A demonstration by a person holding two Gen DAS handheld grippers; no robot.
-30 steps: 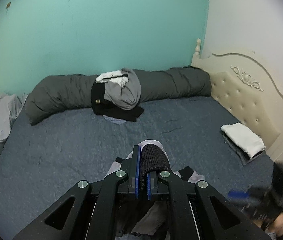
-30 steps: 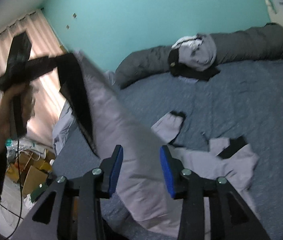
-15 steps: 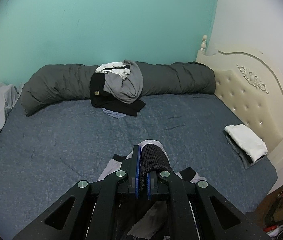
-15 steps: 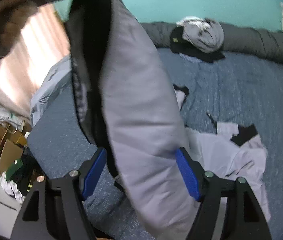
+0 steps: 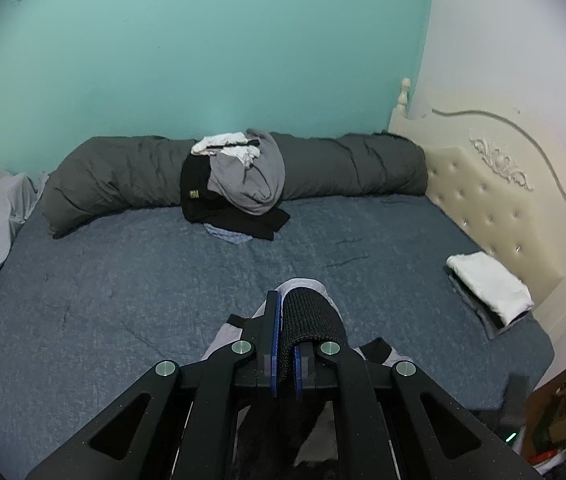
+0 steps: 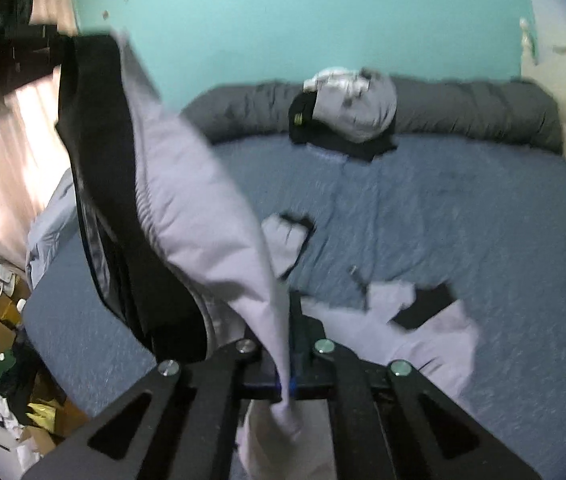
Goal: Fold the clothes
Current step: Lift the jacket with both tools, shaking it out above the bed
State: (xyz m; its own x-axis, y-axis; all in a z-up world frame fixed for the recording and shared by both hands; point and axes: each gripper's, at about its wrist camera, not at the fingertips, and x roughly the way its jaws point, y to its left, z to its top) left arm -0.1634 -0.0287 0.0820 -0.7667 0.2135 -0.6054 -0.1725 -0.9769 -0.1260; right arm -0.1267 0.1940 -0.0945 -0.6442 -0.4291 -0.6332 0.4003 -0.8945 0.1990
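Two grips raise one lilac jacket (image 6: 187,200) for spreading: the left gripper (image 5: 285,344) pinches its black ribbed hem (image 5: 307,316) between closed fingers, the right gripper (image 6: 285,344) clamps lilac fabric.

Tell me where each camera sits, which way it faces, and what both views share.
Left wrist: sits on the left hand-held gripper, facing the teal wall over the bed; its fingers clamp a black knit band.
Right wrist: sits on the right hand-held gripper, facing the same way; its fingers pinch the pale jacket.
Shared: clothes pile, grey bolster, headboard.
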